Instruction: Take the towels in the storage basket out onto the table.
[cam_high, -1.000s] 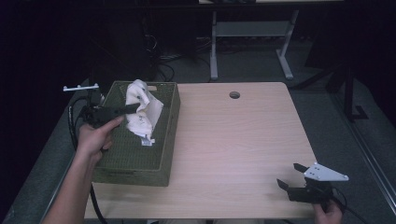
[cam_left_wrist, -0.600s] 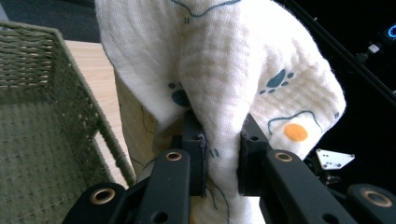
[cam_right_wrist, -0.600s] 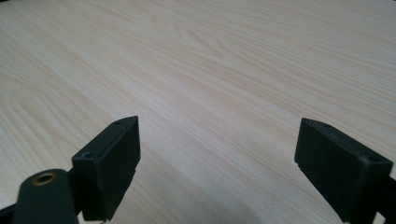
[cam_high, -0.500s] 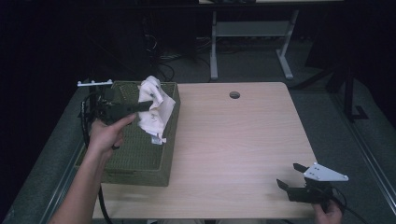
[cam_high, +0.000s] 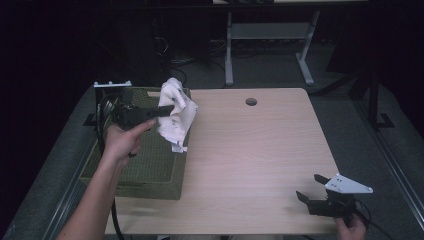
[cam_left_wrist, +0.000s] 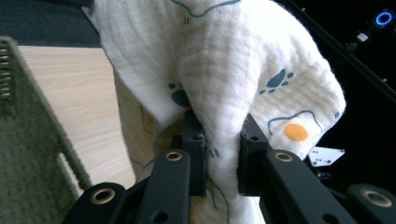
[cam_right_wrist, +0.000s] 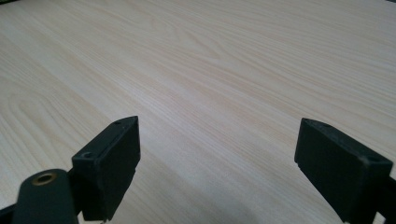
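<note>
A white cloth (cam_high: 175, 115) printed with small paw marks and an orange dot hangs from my left gripper (cam_high: 169, 111), which is shut on it above the right rim of the green basket (cam_high: 150, 170). In the left gripper view the cloth (cam_left_wrist: 224, 74) is pinched between the two black pads (cam_left_wrist: 196, 154) and drapes over them. My right gripper (cam_high: 310, 192) rests low at the table's near right corner, its jaws wide apart. In the right gripper view only bare wood lies between the fingers (cam_right_wrist: 112, 163) of that gripper (cam_right_wrist: 224, 172).
The light wooden table (cam_high: 260, 150) has a round cable hole (cam_high: 251, 101) near its far edge. The green basket stands on the table's left side. Metal desk legs (cam_high: 265, 45) stand on the dark floor behind the table.
My left gripper has lifted the cloth out of the basket and carried it up and to the right, over the basket's rim. The right gripper has stayed where it was.
</note>
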